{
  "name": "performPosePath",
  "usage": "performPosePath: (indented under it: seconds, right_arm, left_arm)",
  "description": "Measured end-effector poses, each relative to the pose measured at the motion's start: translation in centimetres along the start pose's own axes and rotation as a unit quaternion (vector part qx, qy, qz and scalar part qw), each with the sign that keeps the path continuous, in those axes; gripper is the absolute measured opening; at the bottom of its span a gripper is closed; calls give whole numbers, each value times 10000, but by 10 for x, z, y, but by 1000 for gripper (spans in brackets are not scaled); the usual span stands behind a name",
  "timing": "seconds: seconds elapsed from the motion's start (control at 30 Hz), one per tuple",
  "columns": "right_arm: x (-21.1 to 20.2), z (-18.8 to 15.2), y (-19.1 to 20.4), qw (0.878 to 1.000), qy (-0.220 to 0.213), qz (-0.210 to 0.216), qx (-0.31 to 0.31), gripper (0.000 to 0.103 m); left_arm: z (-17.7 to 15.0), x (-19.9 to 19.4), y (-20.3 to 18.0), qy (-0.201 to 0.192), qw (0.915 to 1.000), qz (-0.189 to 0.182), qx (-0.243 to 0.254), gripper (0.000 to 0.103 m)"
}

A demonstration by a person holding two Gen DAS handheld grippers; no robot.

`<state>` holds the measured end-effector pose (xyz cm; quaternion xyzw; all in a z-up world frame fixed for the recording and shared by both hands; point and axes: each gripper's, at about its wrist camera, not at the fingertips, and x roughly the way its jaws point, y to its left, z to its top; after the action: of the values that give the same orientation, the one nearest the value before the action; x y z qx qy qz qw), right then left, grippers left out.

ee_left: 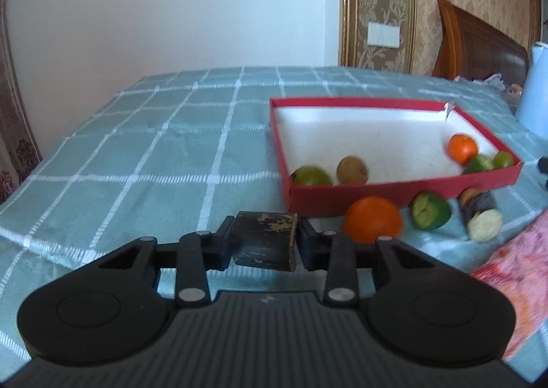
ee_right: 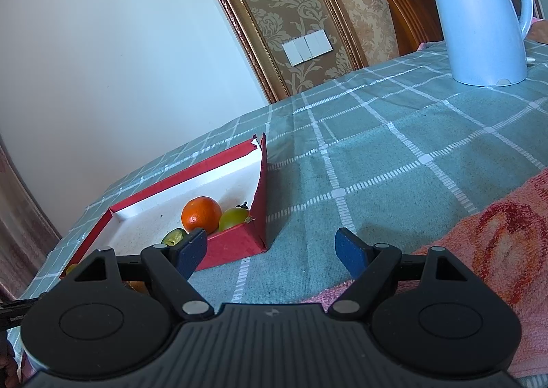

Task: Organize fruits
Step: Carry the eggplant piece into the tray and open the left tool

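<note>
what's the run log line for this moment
left gripper: shut on dark sugarcane piece | right gripper: open, nothing held | red box: holds some fruit | orange: outside box

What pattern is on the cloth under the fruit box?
The tablecloth is teal-green with a white grid of checks, clearest in the right wrist view.

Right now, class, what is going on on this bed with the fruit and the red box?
A person is sorting fruit with two hand-held grippers. The left gripper is clamped on a dark sugarcane piece, just in front of the red box. The box already holds a tangerine, a kiwi and green fruits. An orange, a green citrus and another sugarcane piece lie outside on the checked bedspread. The right gripper hangs open and empty beside the box.
</note>
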<state>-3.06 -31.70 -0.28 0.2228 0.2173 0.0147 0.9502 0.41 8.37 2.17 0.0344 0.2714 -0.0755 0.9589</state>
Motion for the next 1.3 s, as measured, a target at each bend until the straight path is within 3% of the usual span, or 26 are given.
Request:
performPosePath:
  seconds: [0.3,0.67,0.87,0.93,1.03,1.07,1.1,1.17,1.3]
  right_arm:
    - [0,0,0,10000,-3,-1,13,82]
    - [-1,0,-1,10000,5,20,26,82]
    - [-1,0,-1,10000,8,22,27,82]
    - [-1,0,-1,10000,9,21,28,82]
    - [-1,0,-1,10000,6,19,29,82]
    - [-1,0,-1,10000,8,17,28,82]
    - [-1,0,-1,10000,8,19,26,82]
    - [-1,0,-1,10000,5,15,28,82]
    - [-1,0,-1,10000,7,-1,32,82]
  left_arm:
    - [44,2,-37,-484,9988,-40,71,34]
    - [70,94,-48,13,9992,406,-48,34]
    - [68,109,-51,77,9984,561,-34,35]
    - [68,108,-51,56,9985,542,-69,40]
    - [68,99,-51,-25,9991,387,-157,55]
    - [68,93,-53,-73,9993,333,-147,63]
    - [68,87,-55,-124,9994,310,-127,78]
    - [66,69,-61,-354,9972,650,-47,103]
    - [60,32,-61,-598,9955,731,-10,103]
